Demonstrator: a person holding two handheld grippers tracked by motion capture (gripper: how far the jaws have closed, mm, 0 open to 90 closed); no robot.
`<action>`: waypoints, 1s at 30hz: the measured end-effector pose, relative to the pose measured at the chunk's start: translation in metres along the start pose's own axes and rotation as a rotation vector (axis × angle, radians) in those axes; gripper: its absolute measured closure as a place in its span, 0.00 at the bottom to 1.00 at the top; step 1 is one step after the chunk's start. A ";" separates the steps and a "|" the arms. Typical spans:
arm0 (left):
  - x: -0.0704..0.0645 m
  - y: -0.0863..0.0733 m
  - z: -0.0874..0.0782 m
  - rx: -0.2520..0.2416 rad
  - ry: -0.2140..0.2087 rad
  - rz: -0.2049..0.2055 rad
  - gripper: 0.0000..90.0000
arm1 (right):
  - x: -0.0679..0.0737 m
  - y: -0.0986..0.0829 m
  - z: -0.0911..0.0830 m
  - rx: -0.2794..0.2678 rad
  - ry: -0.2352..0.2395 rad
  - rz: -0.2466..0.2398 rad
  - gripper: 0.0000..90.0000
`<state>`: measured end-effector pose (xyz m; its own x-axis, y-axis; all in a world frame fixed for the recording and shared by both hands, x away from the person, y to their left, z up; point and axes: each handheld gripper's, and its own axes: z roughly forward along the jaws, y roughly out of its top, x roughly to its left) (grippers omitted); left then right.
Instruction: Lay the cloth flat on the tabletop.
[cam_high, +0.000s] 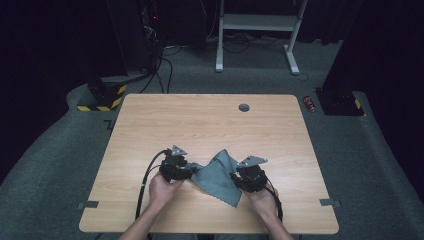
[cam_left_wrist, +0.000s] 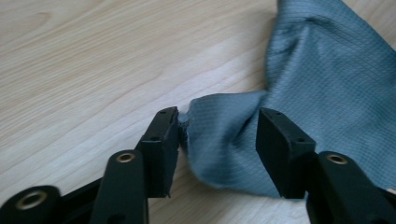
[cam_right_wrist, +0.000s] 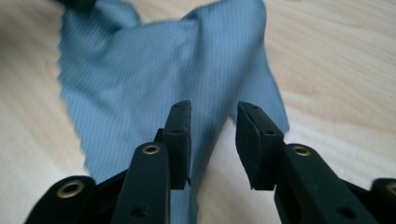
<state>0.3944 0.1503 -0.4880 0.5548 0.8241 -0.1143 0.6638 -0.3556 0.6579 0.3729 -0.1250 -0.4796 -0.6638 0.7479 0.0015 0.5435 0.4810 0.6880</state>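
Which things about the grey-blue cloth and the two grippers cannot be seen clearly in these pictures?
- High view: the jaws of the left gripper and the right gripper are too small to judge; their bodies and the hands cover them.
- Left gripper view: the cloth is cut off by the right edge, and a jaw covers part of it.
- Right gripper view: the cloth's near edge is blurred, so contact with the jaws is unclear.

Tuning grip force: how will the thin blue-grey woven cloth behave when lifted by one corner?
Probably floppy: the thin blue-grey woven cloth already bunches into ridges between the left gripper and right gripper, both open. Likely light, since it holds a raised fold by itself. The fine grid weave looks smooth, so it may slip from a shallow pinch on the wooden table.
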 end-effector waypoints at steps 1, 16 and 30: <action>-0.002 0.001 0.002 0.002 -0.004 0.006 0.54 | 0.000 0.000 0.000 0.000 0.000 0.000 0.71; -0.005 0.011 0.001 -0.006 -0.018 0.027 0.98 | -0.001 0.011 0.013 0.025 0.022 -0.028 0.99; -0.002 -0.018 -0.012 0.000 -0.019 -0.022 0.96 | 0.021 -0.019 0.003 0.066 0.076 -0.099 0.98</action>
<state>0.3750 0.1603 -0.4904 0.5500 0.8229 -0.1429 0.6756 -0.3378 0.6553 0.3504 -0.1167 -0.4950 -0.7517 0.6594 -0.0072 0.5040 0.5815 0.6386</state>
